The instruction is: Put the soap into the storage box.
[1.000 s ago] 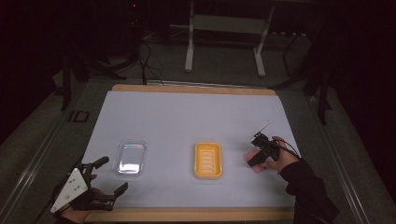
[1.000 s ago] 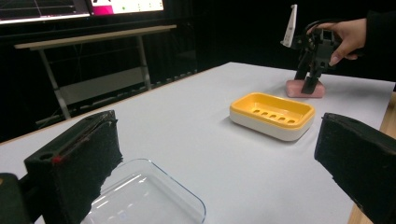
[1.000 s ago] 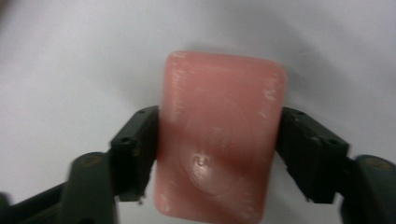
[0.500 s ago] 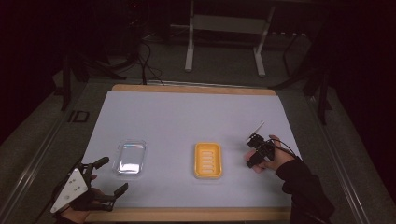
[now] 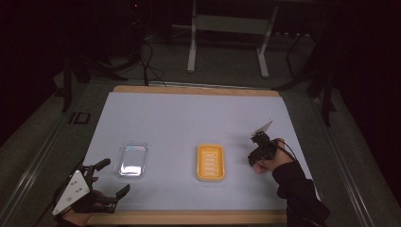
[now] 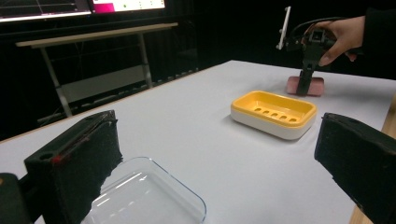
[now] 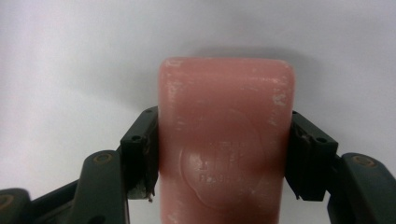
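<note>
A pink bar of soap [image 7: 226,116] lies flat on the white table cover, and my right gripper [image 7: 224,144] is shut on its two long sides, pointing down at it. Its jaws have just been closing on the bar. From the left gripper view, the right gripper [image 6: 306,84] stands on the soap [image 6: 317,86] beyond a yellow soap dish [image 6: 275,112]. Seen from above, the right gripper [image 5: 257,150] is to the right of the soap dish [image 5: 211,161]. My left gripper [image 5: 111,178] rests open at the front left, nothing between its jaws, near a clear glass tray [image 5: 132,160].
The white cover [image 5: 189,118] spans a wooden table. Its wooden front edge [image 5: 189,217] runs just below the left gripper. Beyond the far edge stand a metal table frame [image 5: 227,28] and some cables on the dark floor.
The right hand has edged slightly to the left and settled over the soap. The left gripper, the tray and the soap dish have kept their places.
</note>
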`<state>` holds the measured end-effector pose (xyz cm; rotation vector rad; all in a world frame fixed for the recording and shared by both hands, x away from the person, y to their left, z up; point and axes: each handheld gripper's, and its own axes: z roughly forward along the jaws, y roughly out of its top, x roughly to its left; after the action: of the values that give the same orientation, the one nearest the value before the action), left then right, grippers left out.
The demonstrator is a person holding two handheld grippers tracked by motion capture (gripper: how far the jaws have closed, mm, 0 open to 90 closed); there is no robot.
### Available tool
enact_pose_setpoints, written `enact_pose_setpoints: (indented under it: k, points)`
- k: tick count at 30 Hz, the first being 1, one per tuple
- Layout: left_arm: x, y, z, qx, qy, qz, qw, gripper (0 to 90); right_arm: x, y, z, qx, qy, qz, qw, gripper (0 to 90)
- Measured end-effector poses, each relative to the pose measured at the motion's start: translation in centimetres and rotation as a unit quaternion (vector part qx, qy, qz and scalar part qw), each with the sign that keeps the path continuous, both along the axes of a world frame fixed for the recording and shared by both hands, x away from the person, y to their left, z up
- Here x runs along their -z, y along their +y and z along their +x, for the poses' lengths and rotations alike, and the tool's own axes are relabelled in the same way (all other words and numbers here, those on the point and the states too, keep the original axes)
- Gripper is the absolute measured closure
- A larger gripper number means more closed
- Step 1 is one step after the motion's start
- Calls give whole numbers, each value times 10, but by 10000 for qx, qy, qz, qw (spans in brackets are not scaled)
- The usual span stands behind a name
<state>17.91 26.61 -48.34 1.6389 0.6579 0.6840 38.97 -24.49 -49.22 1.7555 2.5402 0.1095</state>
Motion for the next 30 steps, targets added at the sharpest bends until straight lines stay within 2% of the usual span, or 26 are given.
enact_pose_setpoints:
  k: [4,6,11,14,22,23,30]
  points:
    - [-1,0,0,-15,6,-34,10000,6,-11,2,-1,166,-44,28,9998,375]
    - [-1,0,1,-50,15,-34,10000,5,-17,6,-3,228,-92,-55,9997,374]
    - [-1,-2,1,-104,38,-28,9999,6,-26,13,-7,391,-252,-72,9989,375]
    - [-2,-3,1,-115,36,-17,9999,6,-29,17,-9,454,-262,-66,9986,374]
    - [-3,-4,0,-48,39,-64,10000,5,-38,36,-13,374,-292,17,9989,374]
    - [-3,-5,0,-54,33,-45,10000,6,-42,43,-14,350,-295,29,9989,374]
    - [-4,-7,-4,-190,-40,-41,9998,6,-45,53,-13,406,-279,59,9988,374]
